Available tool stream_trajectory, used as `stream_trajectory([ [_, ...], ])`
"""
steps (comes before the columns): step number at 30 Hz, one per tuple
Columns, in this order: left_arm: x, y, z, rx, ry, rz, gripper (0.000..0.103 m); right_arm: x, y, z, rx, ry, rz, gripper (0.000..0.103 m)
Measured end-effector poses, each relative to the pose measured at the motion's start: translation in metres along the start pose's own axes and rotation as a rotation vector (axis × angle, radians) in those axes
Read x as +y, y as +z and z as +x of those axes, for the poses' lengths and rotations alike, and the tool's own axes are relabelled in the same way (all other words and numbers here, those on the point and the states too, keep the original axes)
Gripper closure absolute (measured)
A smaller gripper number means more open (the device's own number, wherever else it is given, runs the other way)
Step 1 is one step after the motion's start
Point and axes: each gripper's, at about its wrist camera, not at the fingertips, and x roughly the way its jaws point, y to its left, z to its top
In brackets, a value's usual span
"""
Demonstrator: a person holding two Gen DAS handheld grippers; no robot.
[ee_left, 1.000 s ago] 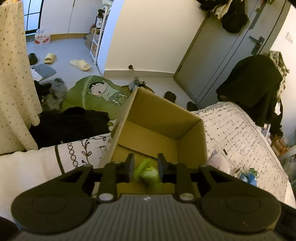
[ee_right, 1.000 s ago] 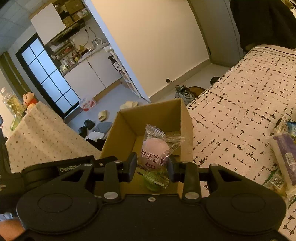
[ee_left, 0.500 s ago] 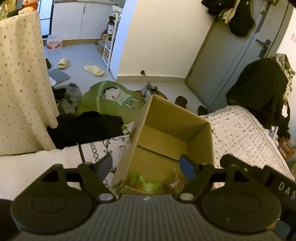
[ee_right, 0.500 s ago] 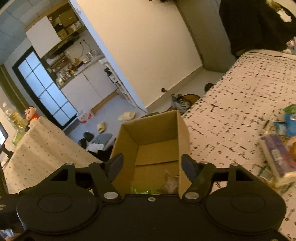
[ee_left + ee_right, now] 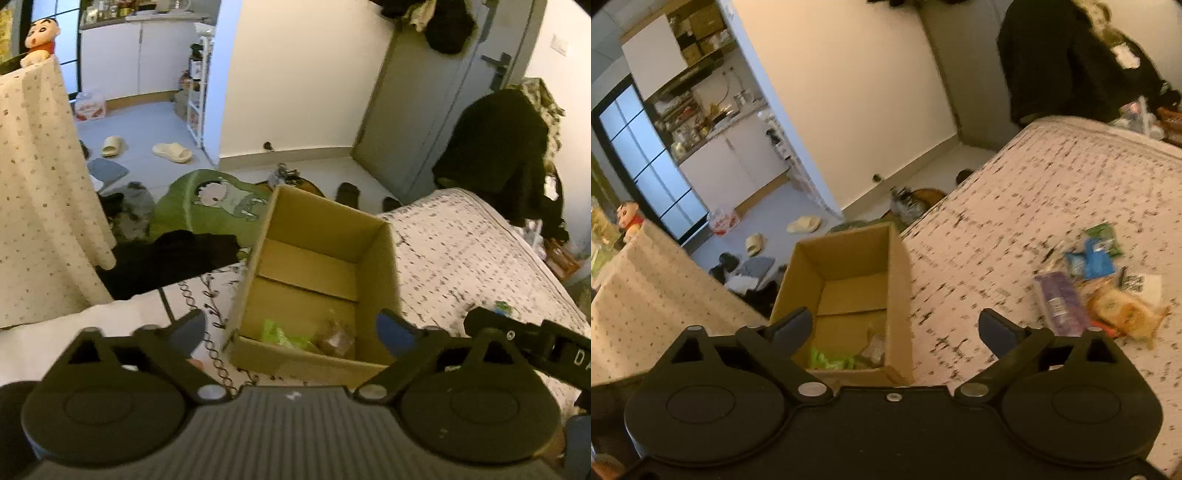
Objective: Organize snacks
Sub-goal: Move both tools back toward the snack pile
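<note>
An open cardboard box [image 5: 376, 266] stands on the bed edge; it also shows in the right wrist view [image 5: 899, 280]. A green snack [image 5: 280, 334] and a brownish clear packet [image 5: 338, 338] lie in its near end; they also show in the right wrist view as the green snack [image 5: 827, 360] and the packet [image 5: 873, 349]. My left gripper [image 5: 290, 330] is open and empty above the box's near wall. My right gripper [image 5: 895, 328] is open and empty above the box. A pile of loose snacks [image 5: 1097, 288] lies on the bedspread to the right.
The patterned bedspread [image 5: 1015, 206] stretches right of the box. The right gripper's body [image 5: 532, 343] shows at the right of the left wrist view. A cloth-covered table [image 5: 40, 192] stands left. Clothes, slippers and a green cushion [image 5: 207, 206] lie on the floor behind.
Both grippers opened and let go of their snacks, the green one and the pink-white one, into the box. Both then pulled back and up from the box; the right view swung right.
</note>
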Motion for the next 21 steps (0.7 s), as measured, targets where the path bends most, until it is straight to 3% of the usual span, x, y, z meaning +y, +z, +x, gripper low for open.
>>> stream_trajectory([
  [2, -0.006, -0.002, -0.003, 0.007, -0.012, 0.019, 0.000, -0.009, 0.004, -0.010, -0.026, -0.023, 0.023, 0.000],
  [6, -0.011, -0.004, -0.014, -0.023, -0.109, -0.001, 0.000, -0.028, 0.010, -0.023, -0.050, -0.054, 0.051, 0.000],
  [12, -0.029, -0.008, -0.021, -0.048, -0.122, 0.032, 0.000, -0.049, 0.014, -0.034, -0.056, -0.116, 0.074, 0.000],
  [21, -0.052, -0.013, -0.024, -0.014, -0.213, 0.057, 0.000, -0.066, 0.017, -0.058, -0.077, -0.150, 0.030, 0.000],
])
